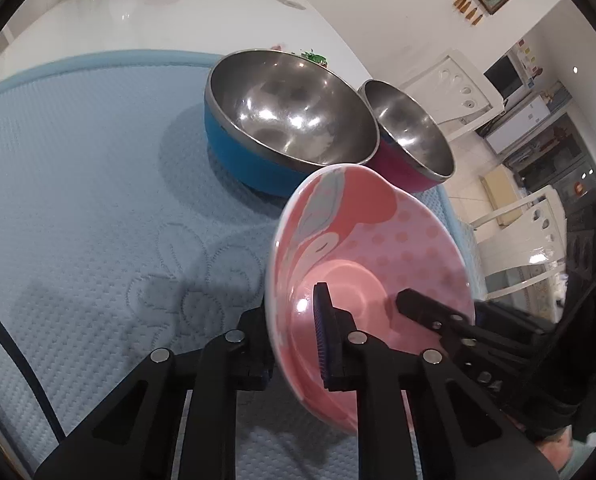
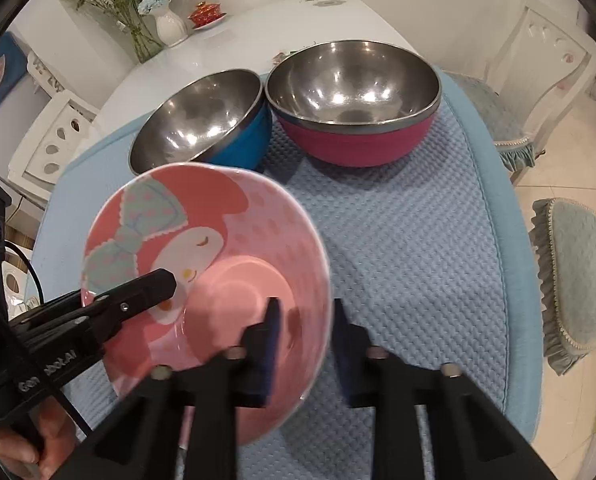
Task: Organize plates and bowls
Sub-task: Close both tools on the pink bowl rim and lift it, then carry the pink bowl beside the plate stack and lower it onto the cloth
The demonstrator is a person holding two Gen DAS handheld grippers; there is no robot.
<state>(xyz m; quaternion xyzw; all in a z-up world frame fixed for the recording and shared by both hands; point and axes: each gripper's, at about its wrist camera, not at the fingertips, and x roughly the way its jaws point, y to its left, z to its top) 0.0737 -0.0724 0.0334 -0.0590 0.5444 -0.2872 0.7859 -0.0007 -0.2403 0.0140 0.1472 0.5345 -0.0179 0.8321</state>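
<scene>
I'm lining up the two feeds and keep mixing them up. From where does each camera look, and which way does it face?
Left wrist view: sits on the left gripper, facing down and forward over the pink bowl toward the blue bowl; the right gripper enters from the right.
Right wrist view: sits on the right gripper, facing down and forward toward the magenta bowl; the left gripper and a hand show at left.
Shared: both grippers clamp opposite sides of the pink bowl's rim; both steel bowls stand on the blue mat.
</scene>
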